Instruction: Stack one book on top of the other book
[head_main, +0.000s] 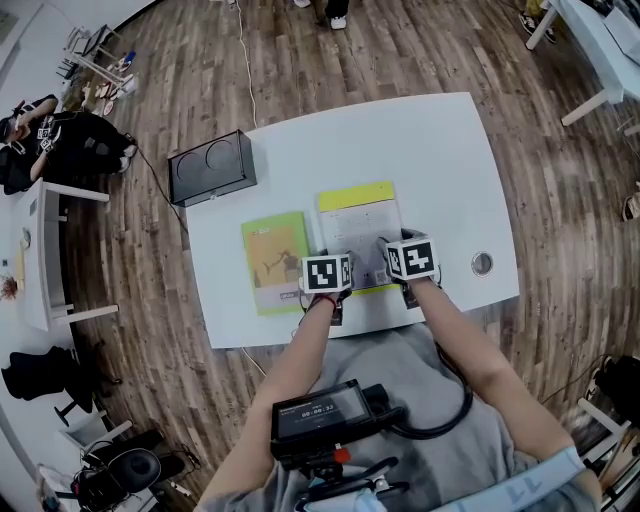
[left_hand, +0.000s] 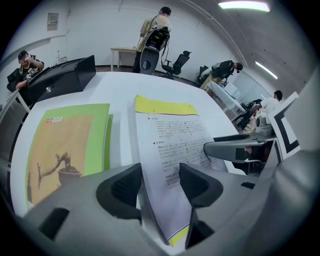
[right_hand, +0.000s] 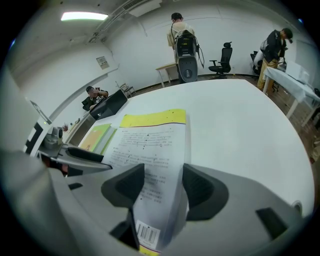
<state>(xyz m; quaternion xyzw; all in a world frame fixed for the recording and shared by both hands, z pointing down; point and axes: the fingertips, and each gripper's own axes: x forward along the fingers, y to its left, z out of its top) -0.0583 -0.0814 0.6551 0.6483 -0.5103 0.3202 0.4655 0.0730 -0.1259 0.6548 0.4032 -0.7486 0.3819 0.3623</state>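
Head view: white book (head_main: 358, 225) lies flat on the table (head_main: 440, 150). Green book (head_main: 272, 255) is just beside it on the left, with a gap between, so nothing is stacked yet. Left gripper (head_main: 327, 274) and right gripper (head_main: 411, 259) sit at the white book's near edge, one toward each corner. My read: a two-point hold, so a floppy book lifts level and can go across onto the green one. Left gripper view: jaws spread, the white book's near-left corner runs between the pads, no firm pinch showing. Green book lies off to the left with its cover bare. Right gripper view: same deal, jaws apart with the barcode corner between them, and that edge looks slightly raised off the table. Surface: plain white top that looks smooth, a cable hole (head_main: 482, 263) near the right gripper, and a black box (head_main: 211, 167) at the far-left corner, well apart from both books. Room: wood floor (head_main: 330, 60), more white desks, office chairs, a few people in the background.
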